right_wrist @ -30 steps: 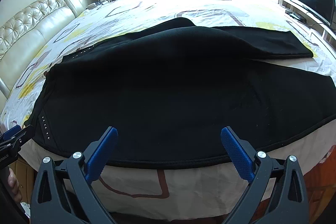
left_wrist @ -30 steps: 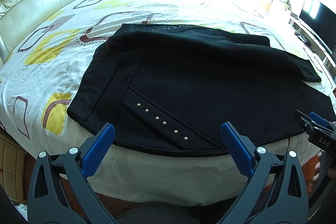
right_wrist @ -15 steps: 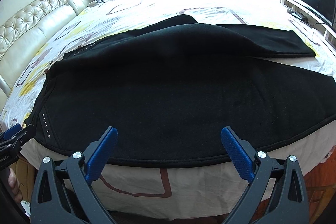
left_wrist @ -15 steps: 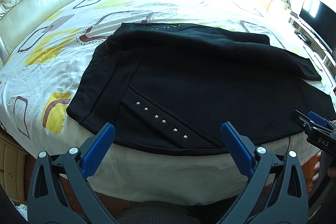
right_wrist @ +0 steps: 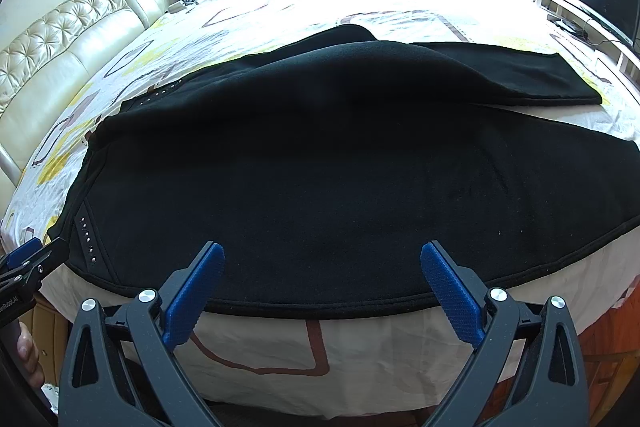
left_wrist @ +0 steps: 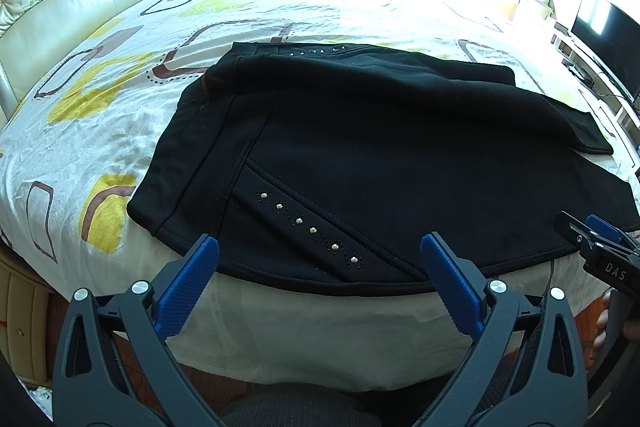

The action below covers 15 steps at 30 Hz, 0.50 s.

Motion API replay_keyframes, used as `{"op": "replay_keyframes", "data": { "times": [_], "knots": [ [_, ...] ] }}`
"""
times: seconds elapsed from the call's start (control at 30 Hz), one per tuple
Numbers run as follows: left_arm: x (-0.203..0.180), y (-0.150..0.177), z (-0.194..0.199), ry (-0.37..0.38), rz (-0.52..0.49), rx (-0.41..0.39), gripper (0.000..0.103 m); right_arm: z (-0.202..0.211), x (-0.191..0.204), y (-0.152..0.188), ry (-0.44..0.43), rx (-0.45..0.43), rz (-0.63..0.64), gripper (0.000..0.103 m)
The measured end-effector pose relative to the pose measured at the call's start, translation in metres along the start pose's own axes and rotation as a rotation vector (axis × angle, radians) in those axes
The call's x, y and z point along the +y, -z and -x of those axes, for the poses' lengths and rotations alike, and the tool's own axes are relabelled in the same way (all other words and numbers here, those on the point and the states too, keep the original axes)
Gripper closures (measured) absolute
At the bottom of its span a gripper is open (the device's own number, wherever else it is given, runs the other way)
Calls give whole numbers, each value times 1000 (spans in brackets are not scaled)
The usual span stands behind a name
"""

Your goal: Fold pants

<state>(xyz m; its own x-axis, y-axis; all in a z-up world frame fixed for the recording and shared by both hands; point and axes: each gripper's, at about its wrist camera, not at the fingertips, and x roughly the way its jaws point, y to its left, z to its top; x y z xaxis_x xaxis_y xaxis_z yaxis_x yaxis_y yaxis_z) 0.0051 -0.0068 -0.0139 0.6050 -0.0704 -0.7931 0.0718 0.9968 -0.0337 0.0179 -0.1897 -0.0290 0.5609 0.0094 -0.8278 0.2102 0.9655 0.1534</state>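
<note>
Hovering: both grippers sit just off the bed's near edge, nothing gripped yet.
Bed (left_wrist: 120, 131): patterned sheet, tufted headboard far L.
Pants (left_wrist: 380, 163): black, spread flat across the near part of the bed; near hem runs along the mattress edge.
Long axis: L-to-R, roughly parallel to the bed edge. Waistband end at L, legs run off to R.
L end: waistband + studded pocket trim (left_wrist: 308, 227), straight ahead of the L gripper.
Far side: one leg or panel lies doubled over toward the headboard side; its hem end shows at far R (right_wrist: 560, 79).
L gripper (left_wrist: 319, 253): jaws spread wide, empty, tips just short of the hem by the pocket.
R gripper (right_wrist: 322, 263): jaws spread wide, empty, facing the mid-leg stretch; hem just ahead of the tips.
Nearer hand: L for the waist end, R for the legs. Each already lines up w/ its own part.
Next, likely: both reach fwd a touch, pinch the near hem, carry it away across the cloth. Judgement only.
Risk: cloth is thick, may slip a shallow pinch.
</note>
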Motion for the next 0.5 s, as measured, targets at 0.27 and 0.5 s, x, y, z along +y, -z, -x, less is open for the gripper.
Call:
{"op": "replay_keyframes", "data": {
  "times": [0.27,0.5],
  "knots": [
    [0,0,0,-1,-2,2,2,-2,1,0,-2,5,1,5],
    [-1,1,-1,0,-3,3,2,-3,0,1,-4,9,-2,5]
  ]
}}
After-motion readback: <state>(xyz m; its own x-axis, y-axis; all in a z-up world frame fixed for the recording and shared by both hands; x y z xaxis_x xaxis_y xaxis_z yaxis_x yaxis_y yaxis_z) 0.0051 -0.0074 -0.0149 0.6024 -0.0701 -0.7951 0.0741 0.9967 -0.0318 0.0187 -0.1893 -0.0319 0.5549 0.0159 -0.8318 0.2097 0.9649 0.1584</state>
